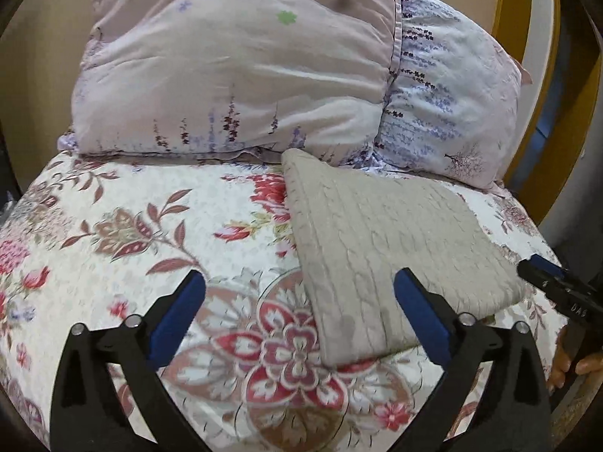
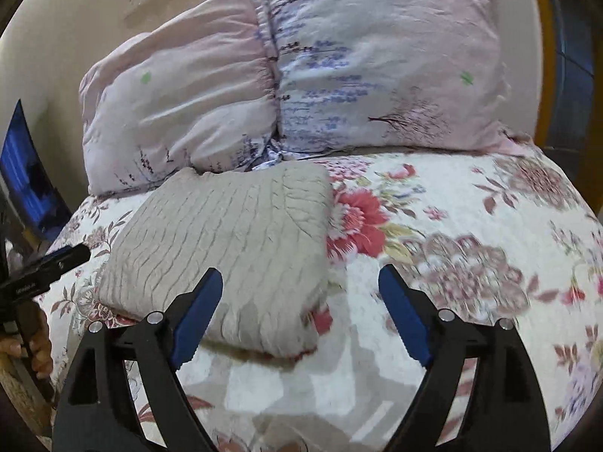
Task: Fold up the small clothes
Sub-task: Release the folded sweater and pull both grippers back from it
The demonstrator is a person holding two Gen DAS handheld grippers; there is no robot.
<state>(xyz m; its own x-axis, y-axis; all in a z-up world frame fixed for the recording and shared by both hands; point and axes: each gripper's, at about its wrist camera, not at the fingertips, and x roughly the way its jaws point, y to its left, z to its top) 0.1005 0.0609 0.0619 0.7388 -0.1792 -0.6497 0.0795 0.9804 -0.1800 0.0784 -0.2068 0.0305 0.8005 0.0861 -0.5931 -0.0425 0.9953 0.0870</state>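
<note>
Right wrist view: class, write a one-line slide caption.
Folded grey knit lies on the floral bedspread before two pillows; right gripper open above it.

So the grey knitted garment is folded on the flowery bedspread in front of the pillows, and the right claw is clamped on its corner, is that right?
Not quite. The right claw is open and grips nothing, as the right wrist view shows. The grey knitted garment does lie folded on the flowery bedspread in front of the pillows.

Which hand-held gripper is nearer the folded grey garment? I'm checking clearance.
Roughly equal. Left hand-held gripper straddles the folded grey garment's left corner; right hand-held gripper straddles its right corner.
</note>
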